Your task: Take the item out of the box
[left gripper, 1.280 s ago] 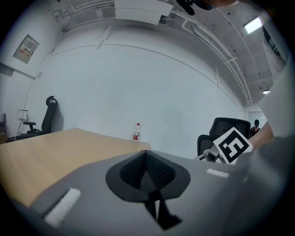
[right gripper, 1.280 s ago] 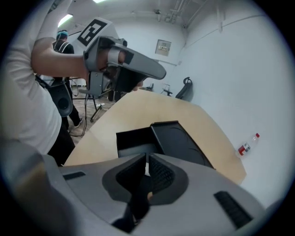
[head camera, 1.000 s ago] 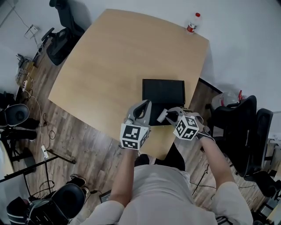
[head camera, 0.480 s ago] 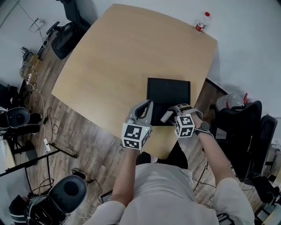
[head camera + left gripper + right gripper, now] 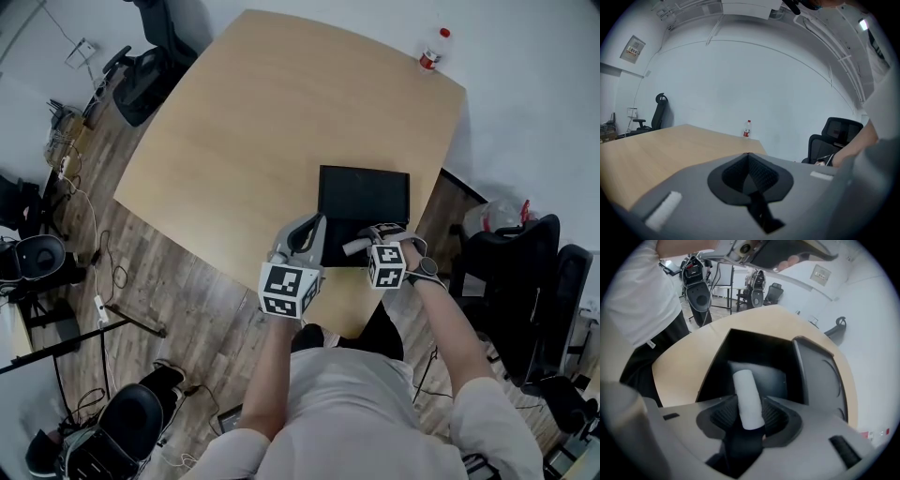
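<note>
A black open box (image 5: pixel 364 195) (image 5: pixel 717 362) lies near the front right of the wooden table (image 5: pixel 262 122). My right gripper (image 5: pixel 361 247) (image 5: pixel 749 416) hovers over the box's near edge. A white roll (image 5: pixel 352 247) (image 5: pixel 747 394) stands between its pads, which touch it on both sides while the jaws are closing. A pale pad (image 5: pixel 776 378) lies in the box under the roll. The dark lid (image 5: pixel 820 376) stands to the right. My left gripper (image 5: pixel 307 234) (image 5: pixel 748 161) is shut and empty, just left of the box.
A plastic bottle (image 5: pixel 431 52) (image 5: pixel 747 129) stands at the table's far right corner. Black office chairs stand at the far left (image 5: pixel 141 75) and close on the right (image 5: pixel 525 272). Cables and equipment lie on the wooden floor at the left (image 5: pixel 56 178).
My right gripper has shifted a little left toward the left gripper, and its marker cube has turned. The white roll stays at its tip. The left gripper has held still.
</note>
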A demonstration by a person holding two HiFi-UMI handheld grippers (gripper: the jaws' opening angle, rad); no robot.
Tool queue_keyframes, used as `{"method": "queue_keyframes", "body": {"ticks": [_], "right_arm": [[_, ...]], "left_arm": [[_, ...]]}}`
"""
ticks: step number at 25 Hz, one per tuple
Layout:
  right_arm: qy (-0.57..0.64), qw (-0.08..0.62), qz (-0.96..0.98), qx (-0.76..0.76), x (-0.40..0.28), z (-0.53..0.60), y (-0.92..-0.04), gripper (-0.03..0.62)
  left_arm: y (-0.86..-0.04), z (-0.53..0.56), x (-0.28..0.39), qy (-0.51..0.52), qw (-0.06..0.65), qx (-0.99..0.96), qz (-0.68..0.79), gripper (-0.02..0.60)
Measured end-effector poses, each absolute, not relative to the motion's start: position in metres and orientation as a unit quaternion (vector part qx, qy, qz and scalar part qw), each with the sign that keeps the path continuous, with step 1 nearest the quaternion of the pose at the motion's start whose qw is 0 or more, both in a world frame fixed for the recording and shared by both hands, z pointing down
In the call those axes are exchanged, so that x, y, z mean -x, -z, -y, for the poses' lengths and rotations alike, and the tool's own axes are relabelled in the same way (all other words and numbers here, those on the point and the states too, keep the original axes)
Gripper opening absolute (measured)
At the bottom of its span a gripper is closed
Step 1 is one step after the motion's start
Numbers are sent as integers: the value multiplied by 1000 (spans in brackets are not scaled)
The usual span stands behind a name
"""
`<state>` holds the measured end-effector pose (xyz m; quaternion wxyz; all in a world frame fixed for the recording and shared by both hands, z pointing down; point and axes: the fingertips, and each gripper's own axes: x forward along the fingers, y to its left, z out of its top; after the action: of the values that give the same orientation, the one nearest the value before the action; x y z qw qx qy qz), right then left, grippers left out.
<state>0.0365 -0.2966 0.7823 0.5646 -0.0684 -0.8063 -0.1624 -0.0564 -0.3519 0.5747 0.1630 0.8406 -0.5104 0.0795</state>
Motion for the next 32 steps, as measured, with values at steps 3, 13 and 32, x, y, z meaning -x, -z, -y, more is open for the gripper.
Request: {"method": "queue_keyframes", "body": {"ticks": [3, 13, 32], "right_arm": [[143, 561, 814, 48, -39, 298, -777, 155], [131, 548, 825, -28, -51, 309, -742, 150], [156, 432, 849, -261, -50, 322, -598, 146]], "left_arm": [[-570, 349, 60, -72, 165, -839, 514, 6], [-561, 345, 55, -52, 169, -847, 501, 6], [-520, 323, 50, -35, 130, -866, 481, 6]]}}
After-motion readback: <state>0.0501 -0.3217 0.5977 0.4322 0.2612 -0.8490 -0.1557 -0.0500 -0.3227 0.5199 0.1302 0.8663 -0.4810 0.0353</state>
